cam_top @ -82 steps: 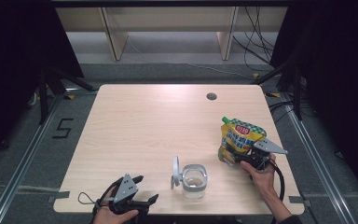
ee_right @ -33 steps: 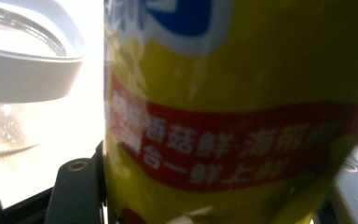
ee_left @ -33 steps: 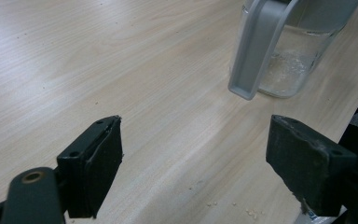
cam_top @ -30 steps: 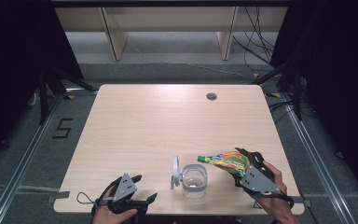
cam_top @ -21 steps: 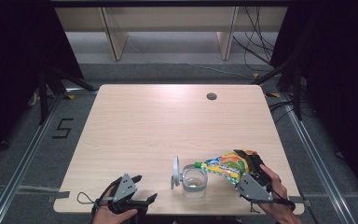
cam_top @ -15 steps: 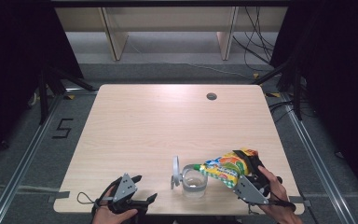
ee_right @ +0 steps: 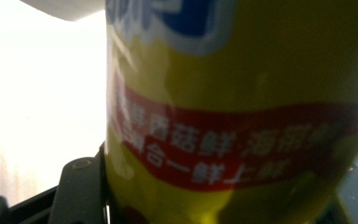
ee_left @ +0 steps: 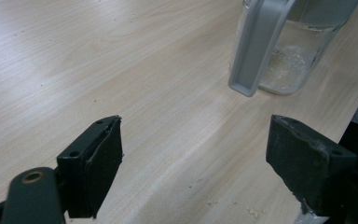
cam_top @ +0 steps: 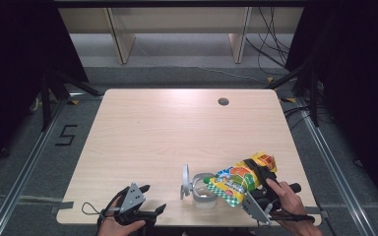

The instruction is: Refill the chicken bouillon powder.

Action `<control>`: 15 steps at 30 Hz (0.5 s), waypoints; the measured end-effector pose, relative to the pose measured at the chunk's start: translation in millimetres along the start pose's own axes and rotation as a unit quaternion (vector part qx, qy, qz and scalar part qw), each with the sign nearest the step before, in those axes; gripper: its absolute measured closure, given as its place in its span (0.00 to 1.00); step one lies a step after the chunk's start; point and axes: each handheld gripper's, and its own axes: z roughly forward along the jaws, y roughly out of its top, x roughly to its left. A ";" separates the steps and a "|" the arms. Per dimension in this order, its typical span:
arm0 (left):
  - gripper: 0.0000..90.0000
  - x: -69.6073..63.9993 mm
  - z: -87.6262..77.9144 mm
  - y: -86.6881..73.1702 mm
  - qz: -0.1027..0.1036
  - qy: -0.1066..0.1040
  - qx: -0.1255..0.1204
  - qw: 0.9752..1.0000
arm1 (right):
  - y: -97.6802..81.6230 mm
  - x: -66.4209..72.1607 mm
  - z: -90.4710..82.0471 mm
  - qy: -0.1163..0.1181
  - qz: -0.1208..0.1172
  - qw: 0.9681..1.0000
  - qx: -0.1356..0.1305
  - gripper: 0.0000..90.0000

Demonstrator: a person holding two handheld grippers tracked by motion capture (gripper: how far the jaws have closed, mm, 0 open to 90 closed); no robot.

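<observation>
A yellow snack bag [cam_top: 229, 183] with a red band [ee_right: 242, 140] lies tilted on its side, its mouth over a clear jug [cam_top: 204, 192] that has a grey handle [cam_top: 185, 181]. My right gripper [cam_top: 251, 173] is shut on the bag's rear half, and its jaws have just closed a little further on it. In the right gripper view one black finger [ee_right: 81, 186] shows beside the bag. At the table's front left my left gripper [cam_top: 153, 197] rests open, nothing between its jaws [ee_left: 193, 158]. Ahead of it stands the jug [ee_left: 289, 56], with pale crumbs at the bottom.
The wooden table [cam_top: 177, 128] has a cable hole [cam_top: 223, 102] at the far right. A few crumbs [ee_left: 249, 211] lie on the wood near the left gripper. Dark floor and metal rails surround the table.
The right gripper has carried the bag from upright at the table's right, tipped it sideways and brought it left until its mouth is over the jug. The left gripper has kept still.
</observation>
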 end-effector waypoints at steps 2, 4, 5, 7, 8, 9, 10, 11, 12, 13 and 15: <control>0.20 0.1 -0.1 0.1 0.000 0.000 0.000 1.000 | 0.6 0.9 -0.1 -0.005 -0.004 1.000 0.005 0.42; 0.20 0.8 -0.6 0.0 0.008 0.002 0.004 1.000 | 0.7 2.8 -0.3 -0.006 -0.006 1.000 0.007 0.42; 0.20 1.0 -0.8 0.0 0.007 0.001 0.004 1.000 | 1.6 2.2 0.3 -0.009 -0.019 1.000 0.003 0.42; 0.20 0.5 -0.5 0.1 0.000 0.001 0.003 1.000 | 2.4 3.0 0.2 -0.012 -0.021 1.000 0.007 0.42; 0.20 0.2 -0.2 0.1 0.002 0.001 0.000 1.000 | 2.7 3.0 0.3 -0.012 -0.024 1.000 0.006 0.42; 0.20 1.4 -0.8 0.2 0.013 0.002 0.005 1.000 | 3.4 2.3 -0.1 -0.015 -0.034 0.999 0.009 0.42; 0.20 2.4 -0.9 0.4 0.021 0.002 0.007 1.000 | 4.7 -1.1 0.2 -0.018 -0.065 0.998 0.007 0.42; 0.20 1.7 -0.5 0.4 0.016 0.001 0.005 1.000 | 4.8 -0.5 0.6 -0.018 -0.066 0.998 0.009 0.42; 0.20 1.5 -0.4 0.5 0.015 0.001 0.004 1.000 | 4.8 0.7 1.0 -0.019 -0.065 0.998 0.011 0.42; 0.20 1.3 -0.2 0.5 0.015 -0.001 0.003 1.000 | 4.4 2.4 1.5 -0.017 -0.057 0.998 0.011 0.42; 0.20 1.2 -0.2 0.3 0.018 -0.001 0.003 1.000 | 5.1 2.8 1.2 -0.023 -0.060 0.998 0.011 0.42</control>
